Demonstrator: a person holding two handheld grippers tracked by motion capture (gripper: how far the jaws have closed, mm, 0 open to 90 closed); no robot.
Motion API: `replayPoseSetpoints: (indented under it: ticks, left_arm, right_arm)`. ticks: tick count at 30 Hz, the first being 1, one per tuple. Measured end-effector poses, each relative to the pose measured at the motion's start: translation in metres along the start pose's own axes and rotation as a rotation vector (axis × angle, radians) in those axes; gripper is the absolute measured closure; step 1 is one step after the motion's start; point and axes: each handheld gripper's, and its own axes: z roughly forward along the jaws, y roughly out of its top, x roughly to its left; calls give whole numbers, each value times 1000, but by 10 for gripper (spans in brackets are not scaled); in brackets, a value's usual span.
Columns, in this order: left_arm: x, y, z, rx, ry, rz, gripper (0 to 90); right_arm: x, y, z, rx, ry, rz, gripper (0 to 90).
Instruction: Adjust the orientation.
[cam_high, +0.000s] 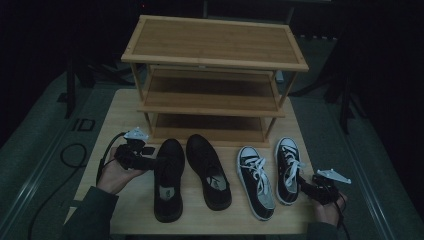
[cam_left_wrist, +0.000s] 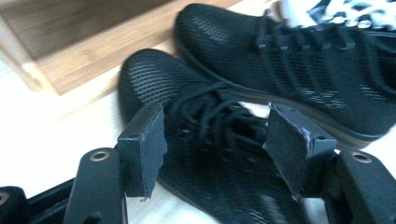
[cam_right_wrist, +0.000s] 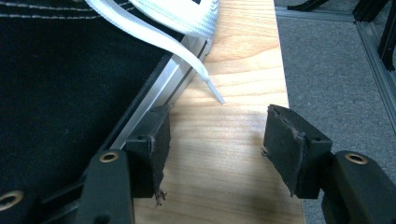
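Left gripper (cam_left_wrist: 212, 149) open over left black mesh shoe (cam_high: 168, 177), nothing clamped; right gripper (cam_right_wrist: 215, 140) open, empty, beside right canvas sneaker (cam_high: 288, 170).

Mesh shoe lies in front of the shoe rack (cam_high: 212, 75), leftmost in the row; probably light, soft upper, stiffer sole, best pinched at collar or heel. Left gripper view shows laces between the jaws; high view shows all four shoes on the table (cam_high: 125, 110).

Three-tier wooden shoe rack (cam_high: 215, 45) stood at upper centre on the light wooden bench (cam_high: 125, 107), all shelves bare. Second black mesh shoe (cam_high: 209, 171) lay centre frame. Grey floor (cam_high: 30, 150) surrounded the bench.
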Motion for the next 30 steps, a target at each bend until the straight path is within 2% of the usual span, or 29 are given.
replayPoseSetpoints:
  ticks: [3,5,9,12,14,17,22,24,26,28,30]
  left_arm:
    - [-9,-2,-2,23,0,26,378]
    - [-17,-5,0,57,35,67,393]
    - [-24,-10,3,102,51,98,450]
    - [-24,-14,2,121,52,89,508]
    - [-24,-16,4,145,69,83,513]
    - [-25,-18,9,182,89,95,534]
    - [-23,-17,20,233,91,93,586]
    - [-22,-16,23,251,73,83,631]
    - [-21,-16,23,254,47,76,720]
    - [-20,-15,21,248,67,77,772]
    - [-20,-15,21,248,67,77,795]
  right_arm:
    - [0,0,0,0,0,0,404]
    - [0,0,0,0,0,0,404]
    - [0,0,0,0,0,0,404]
    - [0,0,0,0,0,0,403]
    - [0,0,0,0,0,0,403]
    - [0,0,0,0,0,0,403]
    - [0,0,0,0,0,0,403]
    - [0,0,0,0,1,0,403]
    - [0,0,0,0,1,0,403]
    - [0,0,0,0,1,0,403]
    - [0,0,0,0,1,0,403]
